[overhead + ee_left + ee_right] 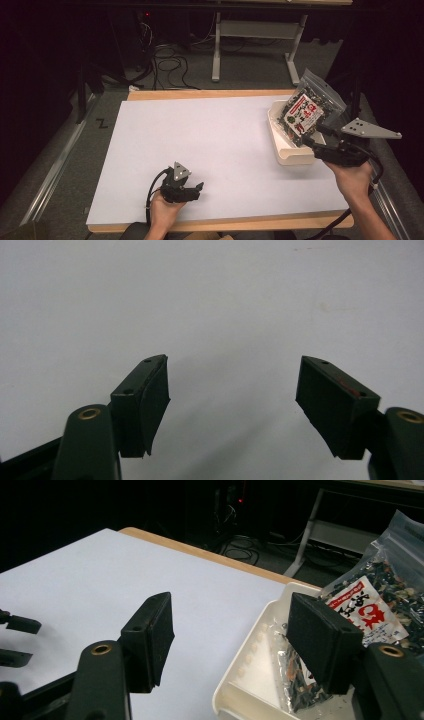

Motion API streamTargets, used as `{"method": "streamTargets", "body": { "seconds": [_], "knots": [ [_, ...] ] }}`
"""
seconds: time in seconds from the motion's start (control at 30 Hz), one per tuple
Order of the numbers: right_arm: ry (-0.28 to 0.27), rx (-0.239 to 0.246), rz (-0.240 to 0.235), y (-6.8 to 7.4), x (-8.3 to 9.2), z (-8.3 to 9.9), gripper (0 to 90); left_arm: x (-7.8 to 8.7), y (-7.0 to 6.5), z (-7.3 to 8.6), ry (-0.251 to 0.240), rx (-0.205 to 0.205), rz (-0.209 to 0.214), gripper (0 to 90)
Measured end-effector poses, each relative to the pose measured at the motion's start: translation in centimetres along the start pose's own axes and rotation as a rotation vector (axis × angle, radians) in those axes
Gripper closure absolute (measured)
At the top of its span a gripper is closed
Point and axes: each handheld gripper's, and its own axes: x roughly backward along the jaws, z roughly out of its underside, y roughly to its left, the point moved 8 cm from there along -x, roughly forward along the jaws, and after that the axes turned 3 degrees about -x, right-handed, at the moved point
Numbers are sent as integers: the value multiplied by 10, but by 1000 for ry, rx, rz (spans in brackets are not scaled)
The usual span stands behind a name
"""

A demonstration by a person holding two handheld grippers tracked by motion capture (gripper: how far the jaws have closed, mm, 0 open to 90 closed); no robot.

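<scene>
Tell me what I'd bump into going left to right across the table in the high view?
Left gripper → bare white table → cream tray → snack bag leaning in the tray → right gripper, jaws open by the bag.

We find one printed surface: a white and red label on the front of the clear bag of dark dried bits that stands in the white tray. In the right gripper view it carries large red East Asian characters and, along its top edge, a red strip with small white writing; we cannot make out what either says. Elsewhere we see no writing.
</scene>
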Motion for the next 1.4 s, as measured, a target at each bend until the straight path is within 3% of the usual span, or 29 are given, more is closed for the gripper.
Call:
{"method": "streamTargets", "body": {
  "seconds": [0.4,1.4],
  "knots": [
    [-3,-7,-47,16,-3,15,366,1,2,0,-3,4,-7,298],
    [65,-28,-122,44,-32,58,371,1,1,0,-2,3,-8,298]
  ]
}}
